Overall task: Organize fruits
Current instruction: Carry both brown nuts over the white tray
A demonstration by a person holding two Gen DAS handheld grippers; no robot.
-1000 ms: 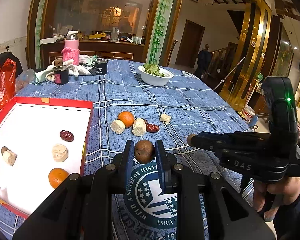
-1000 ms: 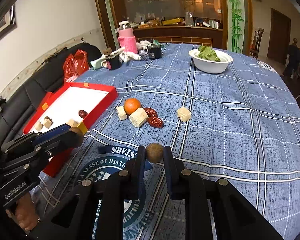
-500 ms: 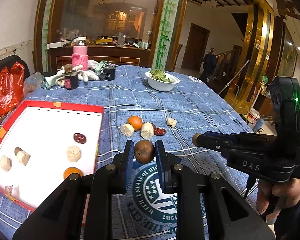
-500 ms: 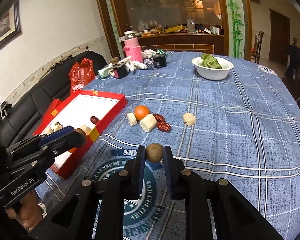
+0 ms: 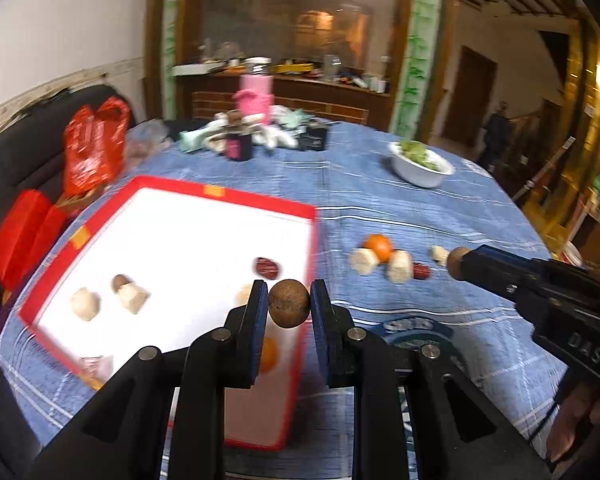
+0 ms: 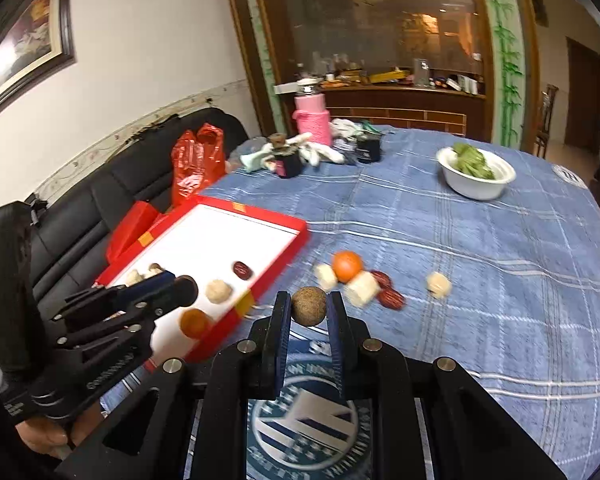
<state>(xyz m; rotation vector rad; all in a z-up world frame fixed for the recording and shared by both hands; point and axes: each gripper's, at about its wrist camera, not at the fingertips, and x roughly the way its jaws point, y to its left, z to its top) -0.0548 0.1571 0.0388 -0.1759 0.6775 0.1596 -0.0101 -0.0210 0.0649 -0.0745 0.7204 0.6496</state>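
The left tool (image 5: 289, 307) tilts downward over the near right edge of the red box (image 5: 220, 193), its jaws clamped on a brown round fruit (image 5: 289, 309). The right tool (image 6: 308, 307) tilts down likewise above the blue-clothed tabletop (image 6: 500, 280), just right of the box, gripping a second brown fruit (image 6: 309, 306). A hand (image 6: 48, 434) shows under the left tool's handle. Inside the box lie a red date (image 5: 266, 267), an orange (image 6: 195, 322) and pale chunks, blurred. Another orange (image 6: 347, 266) sits loose on the cloth.
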